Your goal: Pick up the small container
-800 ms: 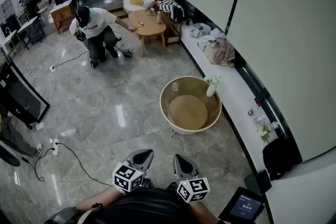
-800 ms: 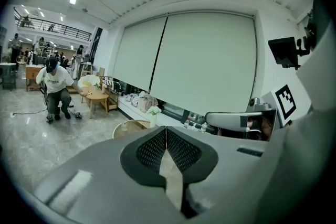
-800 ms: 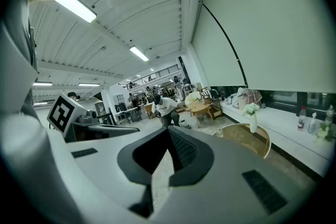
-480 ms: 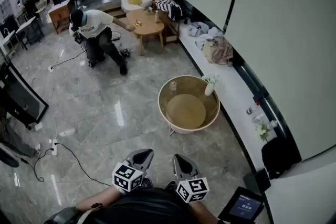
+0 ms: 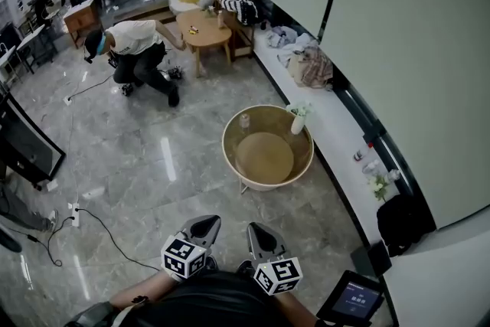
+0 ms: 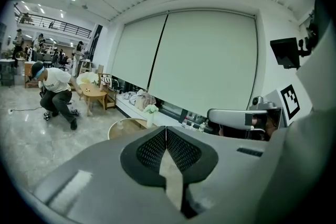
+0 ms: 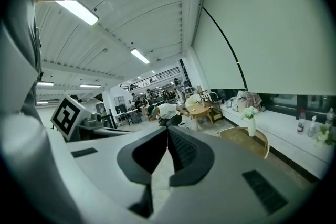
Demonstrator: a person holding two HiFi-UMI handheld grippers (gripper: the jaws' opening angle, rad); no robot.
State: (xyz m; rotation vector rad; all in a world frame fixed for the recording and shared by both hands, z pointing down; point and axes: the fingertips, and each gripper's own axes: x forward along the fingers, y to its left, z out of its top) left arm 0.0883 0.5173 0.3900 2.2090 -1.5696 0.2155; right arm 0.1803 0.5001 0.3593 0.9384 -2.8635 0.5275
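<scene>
**Both grippers shut and empty, small container standing on the round table ahead**

Start with the big picture: a glossy grey marble floor (image 5: pixel 153 157) takes up most of the head view. Pale drawn blinds (image 5: pixel 413 50) cover the right-hand wall. Below them runs a long white window ledge (image 5: pixel 337 134), with a heap of clothes (image 5: pixel 302 61) at its far end and a few small bottles (image 5: pixel 360 155) nearer.

Out in the middle of the floor is the round table (image 5: pixel 264 184), wooden, with a tall rim all the way around.

Far left, a person in a white shirt (image 5: pixel 134 42) is crouched low on the floor. They are just beside a second, smaller wooden table (image 5: pixel 203 31).

Down at the bottom edge are the two grippers, side by side, each with its marker cube. The left gripper (image 5: pixel 204 226) has its fingers (image 6: pixel 151 150) pressed together. Its own view shows the dark pads meeting along one thin line, with nothing between them. The right gripper (image 5: pixel 259 233) is the same: fingers closed tip to tip and empty. Both are on the near side of the round table.

Bottom right, a lit handheld screen (image 5: pixel 356 301) glows.

Now the small things. A white vase (image 5: pixel 297 122) with a few flowers stands on the far right part of the table. And there is the small container (image 5: pixel 245 120), upright on the far left part of the table, inside the rim. It is apart from the vase and well apart from both grippers.
</scene>
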